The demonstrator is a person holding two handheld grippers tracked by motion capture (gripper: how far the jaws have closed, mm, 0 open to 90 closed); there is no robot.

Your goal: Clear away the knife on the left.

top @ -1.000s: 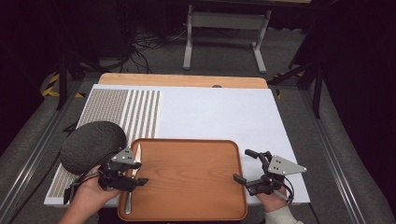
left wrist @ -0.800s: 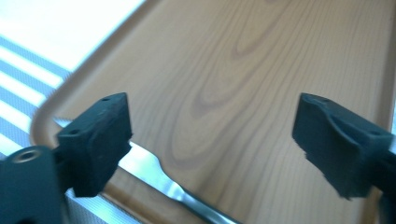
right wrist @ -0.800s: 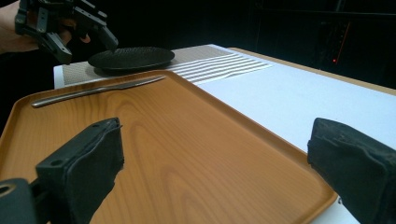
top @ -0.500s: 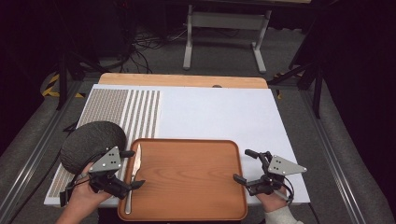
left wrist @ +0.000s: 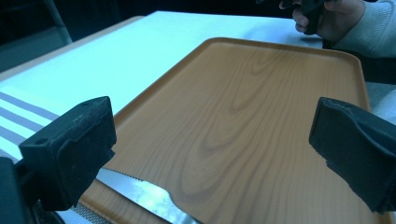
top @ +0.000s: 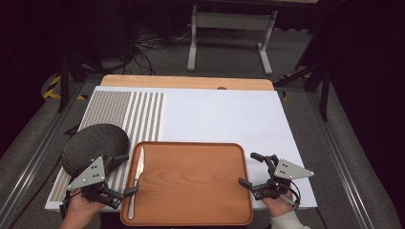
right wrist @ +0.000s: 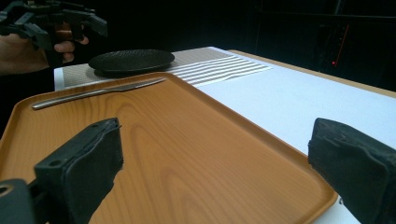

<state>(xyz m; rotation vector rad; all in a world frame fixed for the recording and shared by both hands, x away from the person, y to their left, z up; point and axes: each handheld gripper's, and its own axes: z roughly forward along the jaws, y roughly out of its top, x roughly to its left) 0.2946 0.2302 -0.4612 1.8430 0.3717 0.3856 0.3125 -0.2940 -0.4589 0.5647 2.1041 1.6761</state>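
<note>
Steel knife [top: 136,176] lies freshly released on the tray's [top: 191,191] left edge; left claw [top: 125,174] just opened empty, right claw [top: 250,169] open.

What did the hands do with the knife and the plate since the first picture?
The left gripper let go of the knife, its jaws having just opened, and drew back toward the person, off the tray's left edge. The knife lies flat on the tray. The right gripper, dark plate and tray stayed put.
</note>
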